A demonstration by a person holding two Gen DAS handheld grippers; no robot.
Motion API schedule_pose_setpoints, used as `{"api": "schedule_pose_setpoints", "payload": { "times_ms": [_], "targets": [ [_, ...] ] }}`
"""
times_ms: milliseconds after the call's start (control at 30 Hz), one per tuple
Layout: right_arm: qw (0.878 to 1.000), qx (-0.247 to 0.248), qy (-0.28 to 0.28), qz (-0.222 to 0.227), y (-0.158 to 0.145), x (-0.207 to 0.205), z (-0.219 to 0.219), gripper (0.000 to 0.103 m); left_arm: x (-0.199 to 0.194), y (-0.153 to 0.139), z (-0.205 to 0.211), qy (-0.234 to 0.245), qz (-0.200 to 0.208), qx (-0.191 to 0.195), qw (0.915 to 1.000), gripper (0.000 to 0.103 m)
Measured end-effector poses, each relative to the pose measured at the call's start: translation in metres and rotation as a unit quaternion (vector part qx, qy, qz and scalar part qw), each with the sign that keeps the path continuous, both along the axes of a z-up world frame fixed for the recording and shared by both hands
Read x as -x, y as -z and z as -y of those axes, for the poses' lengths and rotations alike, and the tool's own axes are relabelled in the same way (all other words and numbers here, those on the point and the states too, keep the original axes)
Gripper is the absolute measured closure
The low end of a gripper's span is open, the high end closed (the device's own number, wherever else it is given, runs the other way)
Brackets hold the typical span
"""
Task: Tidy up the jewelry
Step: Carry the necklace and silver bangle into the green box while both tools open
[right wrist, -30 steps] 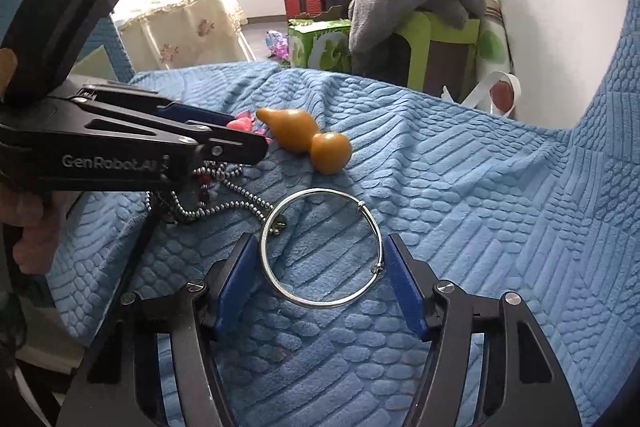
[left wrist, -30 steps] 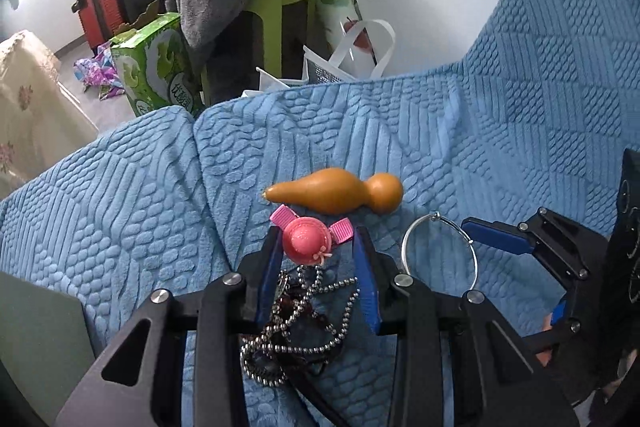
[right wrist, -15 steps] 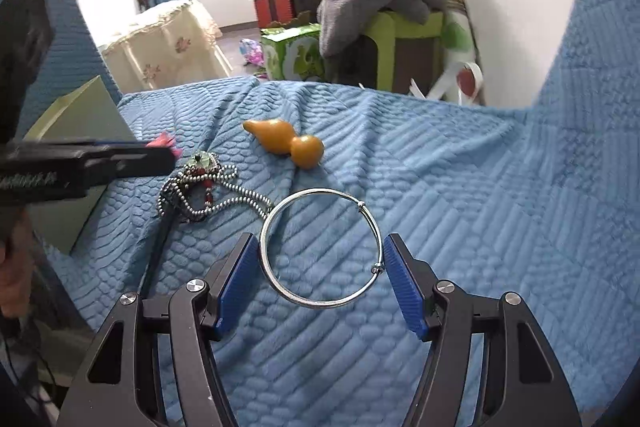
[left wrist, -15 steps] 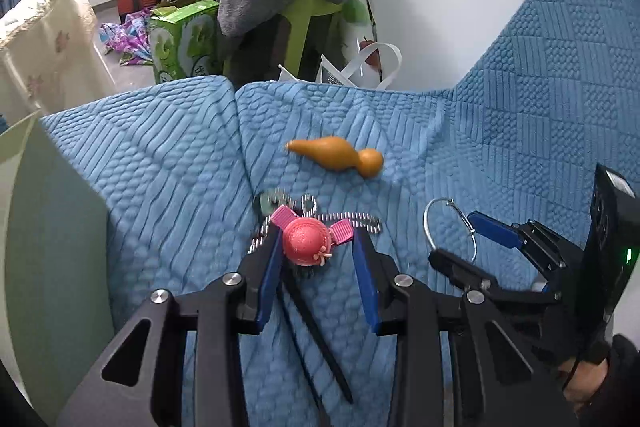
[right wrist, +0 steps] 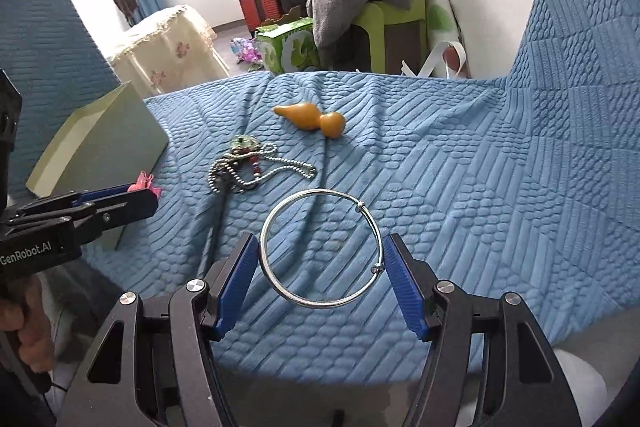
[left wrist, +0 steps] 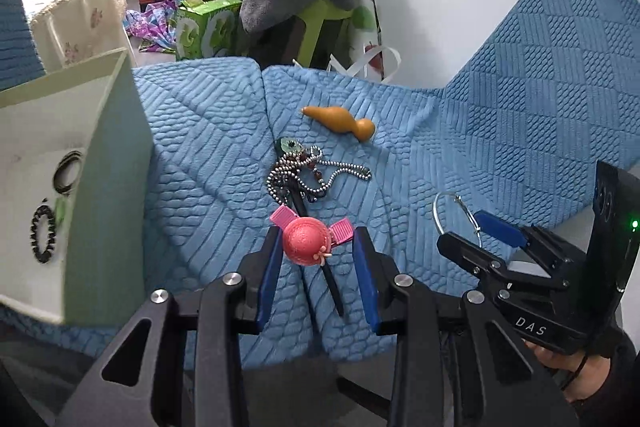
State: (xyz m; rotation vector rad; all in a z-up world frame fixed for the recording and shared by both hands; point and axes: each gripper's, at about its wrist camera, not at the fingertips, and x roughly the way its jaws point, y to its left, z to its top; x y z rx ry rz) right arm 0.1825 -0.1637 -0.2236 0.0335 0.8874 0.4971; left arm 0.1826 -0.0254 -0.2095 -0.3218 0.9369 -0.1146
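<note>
You are holding a pink hat-shaped hair clip (left wrist: 306,241) in your left gripper (left wrist: 318,269), its jaws closed partway on the clip's ribbon ends, just beside the pale green box (left wrist: 106,163). Your right gripper (right wrist: 320,283) is gripping a thin silver bangle (right wrist: 320,247) across its width, jaws wide, above the blue quilt (right wrist: 460,167). A beaded chain (right wrist: 244,167) and an orange gourd (right wrist: 310,119) are lying on the quilt. Dark hair ties (left wrist: 44,239) are sitting inside the box.
</note>
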Motion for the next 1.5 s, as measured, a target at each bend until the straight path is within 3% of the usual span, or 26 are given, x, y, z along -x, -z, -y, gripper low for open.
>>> {"api": "schedule_pose_setpoints", "payload": {
  "times_ms": [233, 733, 967, 1233, 1500],
  "targets": [
    [1.000, -0.004, 0.007, 0.014, -0.033, 0.013, -0.004, 0.041, 0.019, -0.036, -0.021, -0.015, 0.020, 0.009, 0.9996, 0.067],
    [0.995, -0.027, 0.015, 0.094, -0.154, 0.022, -0.023, 0.041, 0.040, -0.125, -0.069, -0.044, 0.087, 0.004, 0.9952, 0.067],
    [0.992, -0.044, 0.013, 0.120, -0.199, 0.028, -0.050, 0.041, 0.049, -0.152, -0.102, -0.056, 0.107, 0.002, 0.9927, 0.067],
    [0.990, -0.066, 0.000, 0.124, -0.214, 0.031, -0.099, 0.040, 0.067, -0.167, -0.142, -0.090, 0.119, -0.031, 0.9883, 0.067],
    [0.989, -0.068, -0.052, 0.117, -0.195, 0.034, -0.162, 0.040, 0.074, -0.128, -0.187, -0.124, 0.097, -0.033, 0.9869, 0.066]
  ]
}}
